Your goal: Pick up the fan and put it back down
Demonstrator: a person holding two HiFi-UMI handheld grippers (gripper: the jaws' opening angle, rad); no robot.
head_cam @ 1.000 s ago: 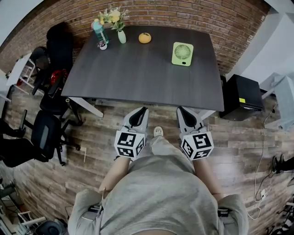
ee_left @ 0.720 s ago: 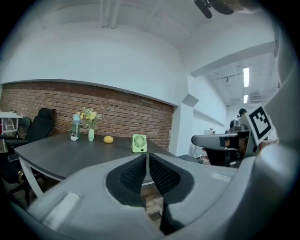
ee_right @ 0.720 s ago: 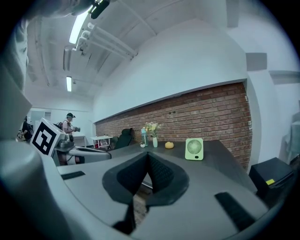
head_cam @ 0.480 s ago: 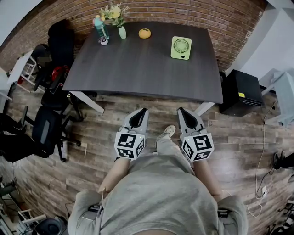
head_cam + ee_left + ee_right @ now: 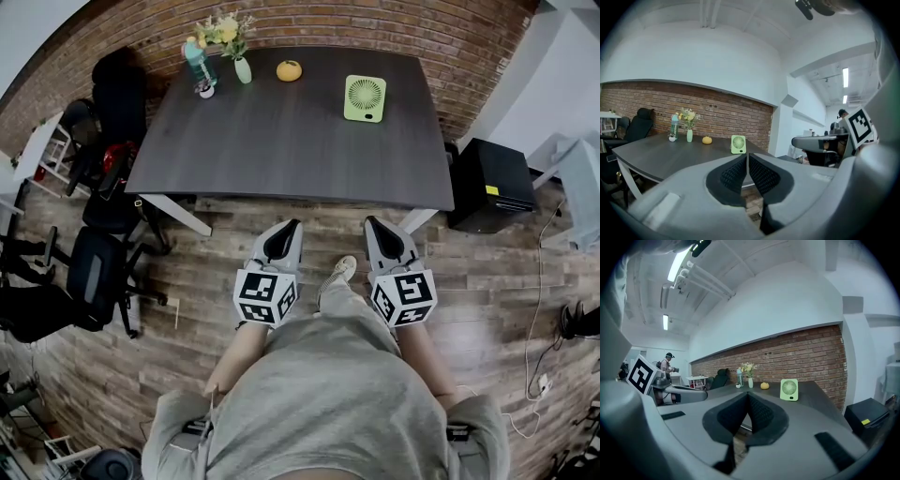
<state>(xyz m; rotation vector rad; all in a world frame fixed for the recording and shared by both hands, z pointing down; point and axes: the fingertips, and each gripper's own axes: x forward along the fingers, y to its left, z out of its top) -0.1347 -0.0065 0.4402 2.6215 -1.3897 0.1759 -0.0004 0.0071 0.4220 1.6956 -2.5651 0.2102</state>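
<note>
A small light-green fan (image 5: 365, 97) stands upright on the far right part of the dark table (image 5: 281, 141), seen also in the left gripper view (image 5: 738, 144) and the right gripper view (image 5: 789, 389). My left gripper (image 5: 293, 223) and right gripper (image 5: 368, 221) hang side by side over the wooden floor, short of the table's near edge and well away from the fan. Both are shut with nothing between their jaws. In the left gripper view the left gripper (image 5: 746, 155) has its pads pressed together; the right gripper (image 5: 748, 394) looks the same in its own view.
On the table's far left stand a vase of flowers (image 5: 240, 66), a blue bottle (image 5: 196, 64) and an orange fruit (image 5: 289, 70). Black office chairs (image 5: 84, 272) are at the left, a black box (image 5: 494, 186) at the table's right. A brick wall runs behind the table.
The table and fan have shifted slightly up in the head view as the person stepped. Both grippers stayed shut and kept their places in the picture.
</note>
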